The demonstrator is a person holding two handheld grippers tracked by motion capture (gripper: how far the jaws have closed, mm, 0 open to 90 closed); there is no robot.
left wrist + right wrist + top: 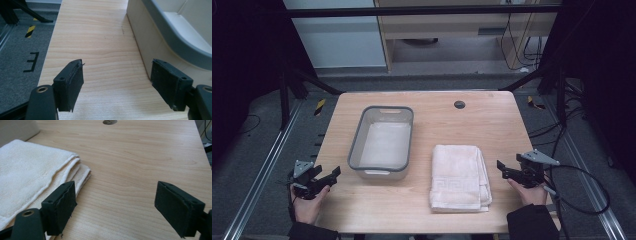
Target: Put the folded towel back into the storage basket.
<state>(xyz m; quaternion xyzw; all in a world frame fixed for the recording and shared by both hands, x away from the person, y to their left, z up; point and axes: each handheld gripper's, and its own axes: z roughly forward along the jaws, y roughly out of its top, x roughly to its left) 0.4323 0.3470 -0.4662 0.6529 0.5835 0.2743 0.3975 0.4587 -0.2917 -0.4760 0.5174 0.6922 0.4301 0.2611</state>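
A folded white towel (pixel 459 176) lies on the wooden table (pixel 492 130), right of centre near the front. A grey-rimmed white tub (pixel 383 141) stands left of it with nothing in it. My left gripper (pixel 332 173) hovers at the table's front left edge, open, jaws wide with bare wood between them (pixel 117 82); the tub's wall (pixel 160 37) is just to its right. My right gripper (pixel 501 166) is held at the right edge, open, just right of the towel's folded edge (pixel 32 175). Nothing is between its jaws (pixel 115 207).
A round cable hole (pixel 459 104) sits in the table near the back. Black frame struts and metal rails flank the table on both sides. A cable loops on the floor at the right (pixel 592 195). Yellow-black tape marks the floor at back left (pixel 320 106).
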